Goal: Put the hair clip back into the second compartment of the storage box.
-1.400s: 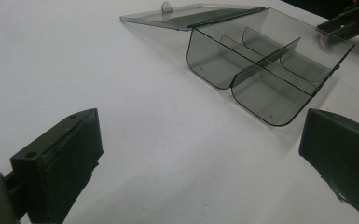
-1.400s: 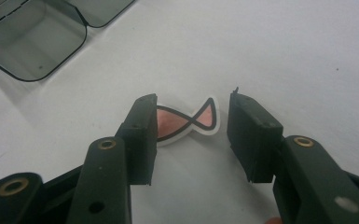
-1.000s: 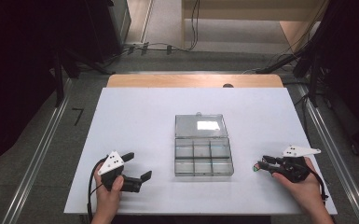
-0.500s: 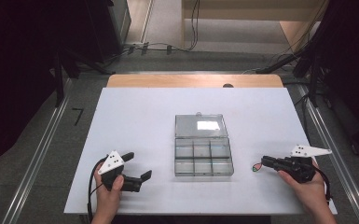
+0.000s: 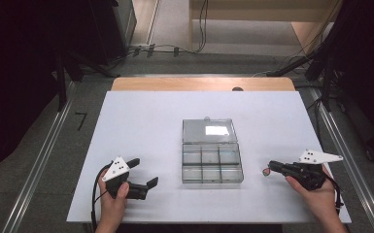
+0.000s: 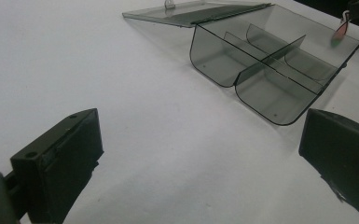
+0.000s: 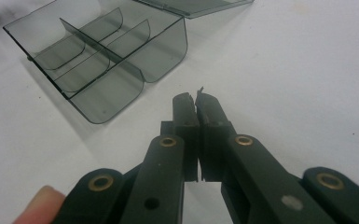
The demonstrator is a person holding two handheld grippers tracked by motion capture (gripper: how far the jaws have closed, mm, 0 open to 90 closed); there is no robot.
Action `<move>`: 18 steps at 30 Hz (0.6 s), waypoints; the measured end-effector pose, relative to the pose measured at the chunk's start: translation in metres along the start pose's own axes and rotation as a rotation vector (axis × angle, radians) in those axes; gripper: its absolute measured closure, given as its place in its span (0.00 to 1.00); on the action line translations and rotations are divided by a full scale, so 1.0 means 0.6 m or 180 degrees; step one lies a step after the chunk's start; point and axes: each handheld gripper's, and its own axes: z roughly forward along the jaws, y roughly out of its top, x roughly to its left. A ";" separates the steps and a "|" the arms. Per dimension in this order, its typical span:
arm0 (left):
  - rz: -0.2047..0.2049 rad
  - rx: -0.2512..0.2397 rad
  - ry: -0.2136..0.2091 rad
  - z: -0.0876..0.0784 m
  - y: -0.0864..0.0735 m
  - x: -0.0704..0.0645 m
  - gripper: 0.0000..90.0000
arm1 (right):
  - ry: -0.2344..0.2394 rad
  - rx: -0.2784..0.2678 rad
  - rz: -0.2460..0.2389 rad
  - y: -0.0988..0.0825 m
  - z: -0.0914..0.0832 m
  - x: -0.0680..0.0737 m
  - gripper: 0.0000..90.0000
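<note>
Right gripper view: right gripper (image 7: pixel 196 96) just closed on tiny pinkish piece (image 5: pixel 266 171).
Light, thin, slippery; best pinched at tips, 3 o'clock of clear box (image 5: pixel 212 156); left gripper (image 5: pixel 143 173) open.

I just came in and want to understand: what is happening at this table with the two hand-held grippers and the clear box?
A person works at a white table with a gripper in each hand. The right gripper has just been closing its jaws and now pinches a small pinkish piece by its thin end, just right of the clear compartment box. The box's lid lies open. The left gripper rests open at the near left, holding nothing.
</note>
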 end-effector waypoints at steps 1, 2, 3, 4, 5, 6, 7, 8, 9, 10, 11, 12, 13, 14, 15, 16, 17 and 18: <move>0.0001 0.0000 0.0002 0.000 0.000 0.000 0.00 | -0.0002 -0.0012 -0.0001 0.000 0.000 0.001 0.95; 0.0002 0.0001 0.0002 0.000 0.000 0.000 0.00 | -0.0016 -0.0020 -0.0007 0.001 0.000 0.001 0.95; 0.0003 0.0002 0.0004 0.000 0.000 0.000 0.00 | -0.0027 -0.0023 -0.0012 0.002 -0.001 0.002 0.96; 0.0004 0.0003 0.0005 0.000 0.000 0.000 0.00 | -0.0035 -0.0035 -0.0015 0.003 -0.001 0.003 0.96; 0.0004 0.0003 0.0008 0.000 0.000 -0.001 0.00 | -0.0042 -0.0054 -0.0024 0.004 -0.001 0.005 0.96; 0.0005 0.0005 0.0006 0.000 0.000 -0.001 0.00 | -0.0052 -0.0062 -0.0036 0.005 -0.002 0.005 0.96; 0.0008 0.0004 0.0007 0.000 0.000 -0.001 0.00 | -0.0051 -0.0080 -0.0027 0.006 -0.003 0.007 0.96; 0.0020 0.0002 0.0002 0.000 0.000 -0.001 0.00 | -0.0057 -0.0091 -0.0038 0.007 -0.003 0.007 0.96; 0.0025 0.0002 0.0004 0.000 0.000 -0.001 0.00 | -0.0065 -0.0093 -0.0040 0.008 -0.003 0.008 0.96; 0.0029 0.0001 0.0005 0.000 0.000 -0.001 0.00 | -0.0062 -0.0098 -0.0036 0.009 -0.003 0.009 0.96; 0.0029 0.0000 0.0004 0.000 0.000 -0.001 0.00 | -0.0063 -0.0099 -0.0036 0.010 -0.002 0.010 0.96; 0.0032 0.0000 0.0004 0.000 0.000 -0.001 0.00 | -0.0059 -0.0106 -0.0039 0.010 -0.002 0.011 0.96; 0.0033 -0.0002 0.0004 0.000 0.000 -0.002 0.00 | -0.0069 -0.0097 -0.0044 0.011 -0.001 0.012 0.96; 0.0034 -0.0003 0.0004 0.000 0.000 -0.002 0.00 | -0.0063 -0.0103 -0.0043 0.012 -0.001 0.012 0.96; 0.0033 -0.0005 0.0003 0.000 0.000 -0.002 0.00 | -0.0064 -0.0114 -0.0048 0.013 0.000 0.013 0.96; 0.0033 -0.0006 0.0004 0.000 0.000 -0.002 0.00 | -0.0067 -0.0119 -0.0040 0.014 0.000 0.013 0.96; 0.0033 -0.0006 0.0002 0.000 0.000 -0.002 0.00 | -0.0068 -0.0124 -0.0037 0.015 -0.001 0.014 0.96; 0.0034 -0.0007 0.0002 0.000 0.000 -0.002 0.00 | -0.0064 -0.0136 -0.0034 0.016 0.000 0.014 0.96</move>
